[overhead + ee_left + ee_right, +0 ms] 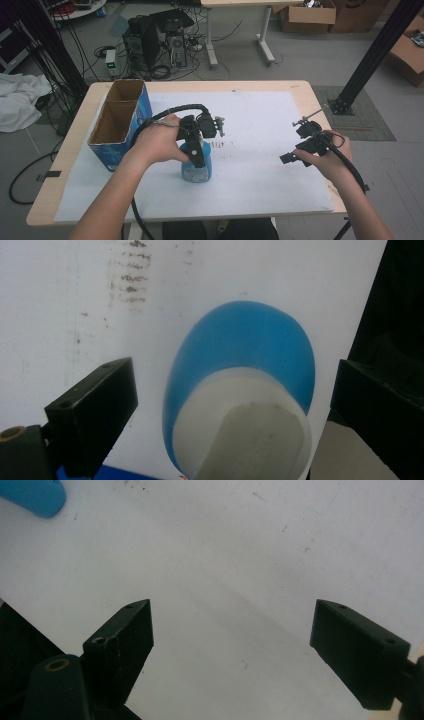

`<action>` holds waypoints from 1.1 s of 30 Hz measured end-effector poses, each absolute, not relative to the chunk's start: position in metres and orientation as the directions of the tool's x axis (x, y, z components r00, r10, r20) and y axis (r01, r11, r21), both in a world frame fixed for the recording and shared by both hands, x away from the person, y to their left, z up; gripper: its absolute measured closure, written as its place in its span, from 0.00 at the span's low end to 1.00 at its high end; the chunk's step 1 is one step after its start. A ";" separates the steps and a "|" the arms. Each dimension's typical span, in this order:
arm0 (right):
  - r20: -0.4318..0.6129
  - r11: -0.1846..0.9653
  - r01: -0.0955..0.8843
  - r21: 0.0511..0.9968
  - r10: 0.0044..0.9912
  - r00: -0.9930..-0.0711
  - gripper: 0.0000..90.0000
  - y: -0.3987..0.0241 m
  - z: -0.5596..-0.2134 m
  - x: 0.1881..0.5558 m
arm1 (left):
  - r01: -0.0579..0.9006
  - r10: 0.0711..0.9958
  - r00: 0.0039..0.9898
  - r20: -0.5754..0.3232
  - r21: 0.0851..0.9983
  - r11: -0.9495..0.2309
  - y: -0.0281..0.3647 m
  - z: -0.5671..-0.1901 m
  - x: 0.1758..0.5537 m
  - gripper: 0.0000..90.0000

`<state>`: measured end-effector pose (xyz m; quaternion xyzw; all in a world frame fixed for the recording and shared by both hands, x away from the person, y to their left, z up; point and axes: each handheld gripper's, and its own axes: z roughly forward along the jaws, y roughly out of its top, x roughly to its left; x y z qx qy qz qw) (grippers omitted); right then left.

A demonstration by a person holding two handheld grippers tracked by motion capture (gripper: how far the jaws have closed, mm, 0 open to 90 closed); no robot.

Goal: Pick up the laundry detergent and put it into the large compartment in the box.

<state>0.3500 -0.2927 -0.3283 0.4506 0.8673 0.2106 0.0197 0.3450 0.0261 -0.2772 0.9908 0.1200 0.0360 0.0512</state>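
A blue bottle [198, 173] with a white cap [240, 425] stands upright on the white sheet [260, 130], left of the table's middle. My left gripper [198, 150] is right above it, pointing down and open. In the left gripper view the cap sits between the two black jaws of the left gripper [230, 390], with a gap on each side. My right gripper [296, 144] hovers over the right part of the sheet, open with nothing between its jaws. The right gripper view shows the right gripper [235, 630] over bare sheet, with an edge of the bottle [32, 497] at top left.
A tall blue cardboard box [120, 122], open at the top with two compartments, stands at the table's left side close to my left hand. Faint brown marks [220, 145] stain the sheet beside the bottle. Beyond the table lie cables, a computer tower [150, 42] and a black post [370, 60].
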 end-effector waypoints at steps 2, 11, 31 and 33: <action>0.153 0.508 0.771 0.385 0.789 -0.596 0.19 -0.293 -0.327 0.350 | 0.233 0.240 0.969 0.060 0.106 -0.967 0.026 -0.277 0.345 0.06; 0.151 0.513 0.768 0.384 0.785 -0.600 0.19 -0.292 -0.326 0.350 | 0.228 0.233 0.971 0.050 0.094 -0.969 0.026 -0.280 0.346 0.14; 0.157 0.509 0.768 0.389 0.784 -0.600 0.20 -0.292 -0.328 0.350 | 0.224 0.229 0.972 0.048 0.090 -0.970 0.026 -0.281 0.347 0.31; 0.157 0.510 0.767 0.389 0.784 -0.601 0.20 -0.292 -0.329 0.350 | 0.225 0.230 0.972 0.045 0.091 -0.970 0.026 -0.281 0.347 0.33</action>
